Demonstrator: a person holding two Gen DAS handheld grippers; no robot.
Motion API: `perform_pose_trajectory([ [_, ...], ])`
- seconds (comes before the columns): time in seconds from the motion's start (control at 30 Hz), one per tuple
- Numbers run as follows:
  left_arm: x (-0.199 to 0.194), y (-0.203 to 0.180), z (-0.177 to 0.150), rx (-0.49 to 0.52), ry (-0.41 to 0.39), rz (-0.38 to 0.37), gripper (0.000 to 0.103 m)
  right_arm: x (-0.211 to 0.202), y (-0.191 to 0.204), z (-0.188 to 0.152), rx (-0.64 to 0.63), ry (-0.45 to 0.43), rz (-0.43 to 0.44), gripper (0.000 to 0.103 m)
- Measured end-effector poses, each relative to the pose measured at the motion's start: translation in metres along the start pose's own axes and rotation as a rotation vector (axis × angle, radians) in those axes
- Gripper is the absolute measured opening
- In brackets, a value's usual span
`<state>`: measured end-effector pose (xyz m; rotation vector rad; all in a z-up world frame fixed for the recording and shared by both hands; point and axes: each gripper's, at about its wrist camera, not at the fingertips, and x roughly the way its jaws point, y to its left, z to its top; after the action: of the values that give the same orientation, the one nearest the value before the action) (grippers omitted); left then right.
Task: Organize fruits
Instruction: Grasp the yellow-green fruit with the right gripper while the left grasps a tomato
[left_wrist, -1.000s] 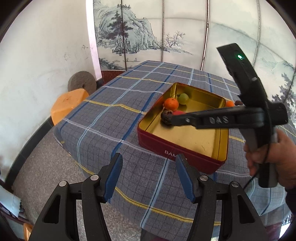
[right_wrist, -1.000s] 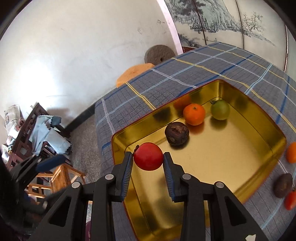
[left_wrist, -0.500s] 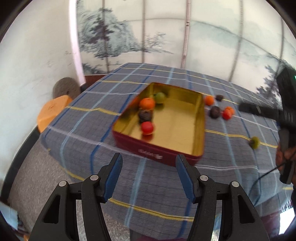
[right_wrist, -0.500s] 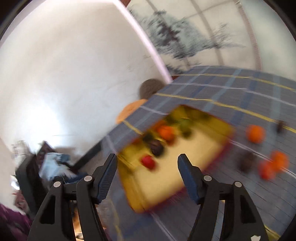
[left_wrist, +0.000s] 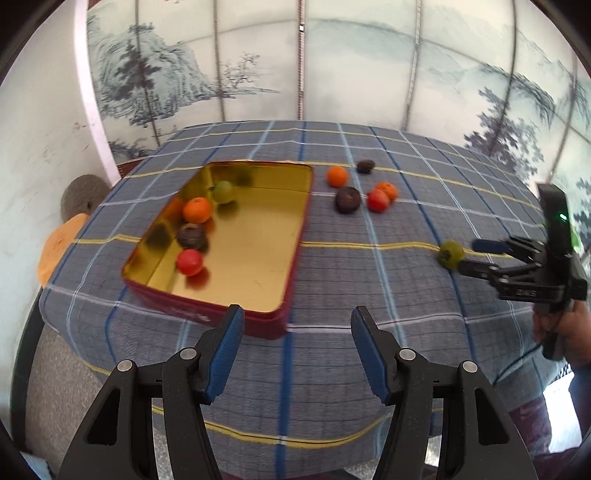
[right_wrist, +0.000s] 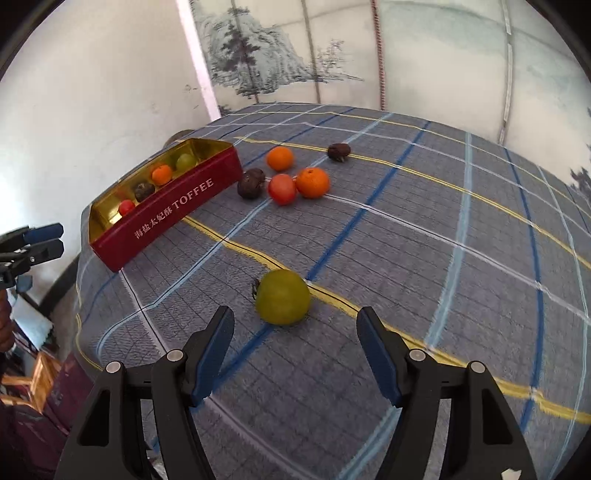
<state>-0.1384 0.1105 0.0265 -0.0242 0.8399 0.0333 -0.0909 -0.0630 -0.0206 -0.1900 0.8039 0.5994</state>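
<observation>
A red toffee tin (left_wrist: 207, 315) with a gold inside sits on the checked tablecloth (left_wrist: 332, 350); it also shows in the right wrist view (right_wrist: 166, 218). In it lie a red fruit (left_wrist: 189, 262), a dark fruit (left_wrist: 191, 236), an orange (left_wrist: 197, 209) and a green fruit (left_wrist: 223, 192). My right gripper (right_wrist: 295, 347) is open and empty, just short of a lone green fruit (right_wrist: 282, 296), which also shows in the left wrist view (left_wrist: 450, 254). My left gripper (left_wrist: 297, 350) is open and empty near the tin's front corner.
Beside the tin lie two oranges (right_wrist: 280, 158) (right_wrist: 312, 182), a red fruit (right_wrist: 282, 189) and two dark fruits (right_wrist: 250, 183) (right_wrist: 338, 151). An orange stool (left_wrist: 59, 247) and a round stone (left_wrist: 83, 192) stand left of the table. A painted screen (left_wrist: 332, 66) stands behind.
My right gripper let go of the red fruit in the tin, opened, and swung right to the lone green fruit. My left gripper view shifted right along the table.
</observation>
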Motion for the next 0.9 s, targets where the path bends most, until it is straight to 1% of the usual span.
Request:
perform_pose_trajectory([
  [0.1,0.004,-0.012,0.004,0.037,0.015,-0.007,0.061,0.011,0.006,0.002,-0.041,0.002,0.022,0.066],
  [0.13,0.006,-0.017,0.007,0.049,0.016,-0.010,0.061,0.016,0.007,0.003,-0.059,0.013,0.028,0.061],
  [0.17,0.008,-0.020,0.011,0.063,0.017,-0.015,0.061,0.022,0.006,0.002,-0.069,0.031,0.025,0.048],
  [0.2,0.011,-0.025,0.016,0.076,0.020,-0.030,0.061,0.028,0.007,0.002,-0.083,0.064,0.017,0.037],
  [0.23,0.013,-0.029,0.021,0.085,0.019,-0.050,0.061,0.027,0.007,0.002,-0.101,0.052,0.017,0.034],
  [0.27,0.016,-0.034,0.030,0.099,0.010,-0.087,0.061,0.027,0.005,0.002,-0.099,0.058,0.026,0.033],
  [0.33,0.021,-0.044,0.043,0.142,-0.011,-0.144,0.061,0.022,-0.004,0.002,-0.077,0.043,0.035,0.032],
  [0.37,0.026,-0.052,0.053,0.191,-0.016,-0.182,0.063,0.016,-0.014,0.001,-0.053,0.024,0.031,0.032],
  [0.4,0.034,-0.061,0.063,0.244,-0.010,-0.200,0.065,0.012,-0.023,0.001,-0.029,0.013,0.024,0.032],
  [0.47,0.053,-0.077,0.083,0.319,-0.016,-0.183,0.065,0.001,-0.050,-0.001,0.031,-0.018,-0.012,0.032],
  [0.5,0.063,-0.085,0.093,0.357,-0.013,-0.204,0.065,-0.005,-0.060,-0.003,0.054,-0.030,-0.028,0.032],
  [0.6,0.098,-0.100,0.121,0.422,0.018,-0.264,0.065,-0.017,-0.093,-0.009,0.126,-0.053,-0.070,0.033],
  [0.67,0.120,-0.109,0.132,0.472,0.061,-0.329,0.065,-0.020,-0.108,-0.016,0.164,-0.060,-0.074,0.033],
  [0.7,0.132,-0.113,0.136,0.499,0.083,-0.341,0.065,-0.021,-0.115,-0.019,0.191,-0.057,-0.059,0.034],
  [0.83,0.172,-0.126,0.140,0.627,0.149,-0.306,0.064,-0.026,-0.127,-0.022,0.244,-0.084,-0.006,0.034],
  [0.9,0.187,-0.129,0.139,0.665,0.182,-0.302,0.064,-0.026,-0.128,-0.023,0.247,-0.084,0.014,0.034],
])
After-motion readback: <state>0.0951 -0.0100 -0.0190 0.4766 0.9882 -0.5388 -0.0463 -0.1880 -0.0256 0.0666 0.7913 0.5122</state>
